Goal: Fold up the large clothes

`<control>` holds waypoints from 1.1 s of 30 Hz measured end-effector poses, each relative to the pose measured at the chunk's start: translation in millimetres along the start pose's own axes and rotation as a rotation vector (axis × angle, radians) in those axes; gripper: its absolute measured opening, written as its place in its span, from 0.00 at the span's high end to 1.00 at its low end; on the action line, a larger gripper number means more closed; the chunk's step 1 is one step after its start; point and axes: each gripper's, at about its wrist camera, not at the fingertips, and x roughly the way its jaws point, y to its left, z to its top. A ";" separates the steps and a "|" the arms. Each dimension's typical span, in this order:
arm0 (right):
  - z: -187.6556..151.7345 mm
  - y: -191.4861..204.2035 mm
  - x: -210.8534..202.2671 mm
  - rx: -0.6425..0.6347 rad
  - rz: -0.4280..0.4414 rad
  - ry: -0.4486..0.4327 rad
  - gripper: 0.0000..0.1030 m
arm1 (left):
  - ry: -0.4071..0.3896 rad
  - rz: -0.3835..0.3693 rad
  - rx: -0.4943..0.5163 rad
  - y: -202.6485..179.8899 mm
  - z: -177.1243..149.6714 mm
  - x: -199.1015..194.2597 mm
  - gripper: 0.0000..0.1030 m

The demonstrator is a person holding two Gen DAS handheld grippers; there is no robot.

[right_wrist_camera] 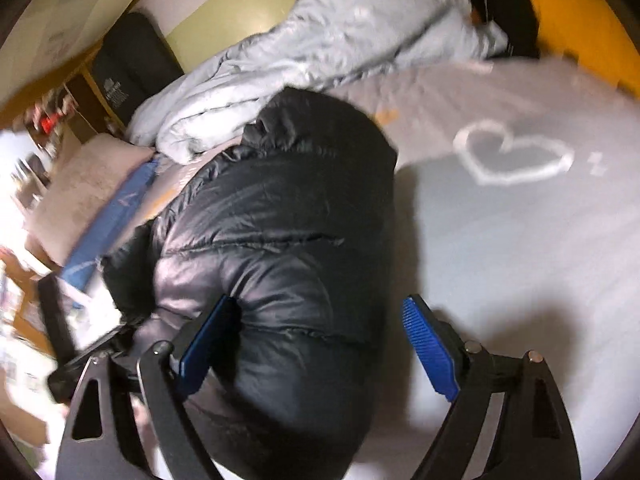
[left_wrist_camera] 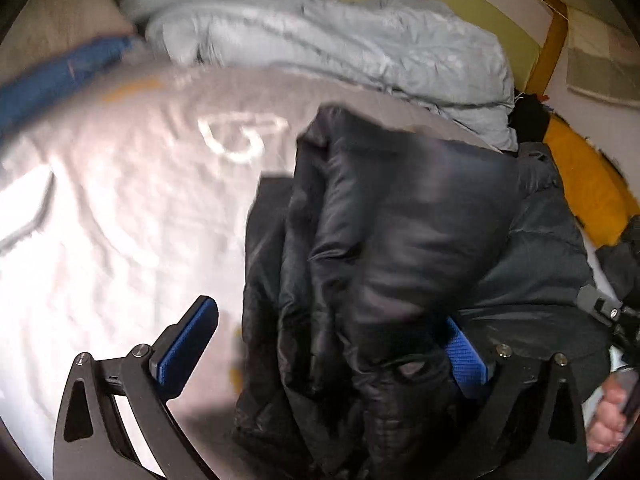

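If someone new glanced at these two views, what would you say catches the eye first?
The bulky black puffer jacket bundled on the pale grey bedsheet dominates both views, its folds rising between the open left tongs. Next comes the white heart outline printed on the sheet right of the jacket, then the crumpled light blue duvet behind it.

The black puffer jacket (left_wrist_camera: 384,264) hides most of my left gripper's (left_wrist_camera: 332,344) right pad; its lower folds run off-frame.
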 end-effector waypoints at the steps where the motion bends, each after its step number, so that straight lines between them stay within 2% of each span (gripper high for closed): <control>1: -0.5 -2.7 2.0 0.014 0.018 0.012 0.17 | 0.018 -0.028 -0.025 4.1 1.2 0.6 0.00; 4: -1.0 -6.3 5.5 0.037 0.054 0.032 0.17 | 0.065 -0.099 -0.073 10.5 0.7 3.3 0.00; 7: -4.3 -10.9 15.5 0.075 0.115 0.084 0.18 | 0.140 -0.266 -0.176 23.0 -3.2 18.2 0.00; 8: -6.5 -14.3 20.1 0.108 0.142 0.095 0.20 | 0.144 -0.311 -0.212 28.3 -4.2 19.9 0.01; 9: -8.5 -16.2 21.1 0.135 0.158 0.088 0.29 | 0.133 -0.337 -0.217 29.1 -3.8 17.9 0.05; 10: -10.0 -15.4 18.5 0.140 0.161 0.068 0.40 | 0.130 -0.388 -0.208 27.0 -3.8 16.5 0.27; 11: -10.5 -10.7 13.5 0.119 0.151 0.038 0.46 | 0.121 -0.419 -0.206 24.5 -3.7 13.4 0.41; 12: -10.5 -4.4 8.8 0.085 0.138 0.015 0.53 | 0.100 -0.416 -0.199 21.9 -3.7 8.1 0.47; 13: -10.3 6.6 2.6 0.024 0.116 -0.016 0.57 | 0.076 -0.406 -0.165 15.9 -2.9 1.1 0.57; 14: -10.5 17.3 -3.0 -0.028 0.089 -0.042 0.58 | 0.046 -0.386 -0.115 8.6 -1.9 -6.5 0.62; 17: -11.7 37.6 -13.6 -0.116 0.035 -0.084 0.62 | 0.000 -0.324 -0.037 -7.7 -0.8 -18.9 0.67; 20: -11.7 53.1 -21.5 -0.184 -0.040 -0.107 0.63 | -0.014 -0.293 -0.004 -19.6 -3.2 -28.6 0.70; 26: 4.1 54.5 -56.7 -0.212 -0.072 -0.159 0.63 | -0.088 -0.250 0.097 -58.7 10.6 -63.4 0.71; 29: 27.3 49.2 -94.2 -0.234 -0.091 -0.226 0.63 | -0.135 -0.283 0.116 -85.7 31.2 -80.4 0.71; 33: 53.3 26.5 -146.0 -0.247 -0.168 -0.326 0.63 | -0.201 -0.338 0.170 -147.7 50.7 -97.7 0.70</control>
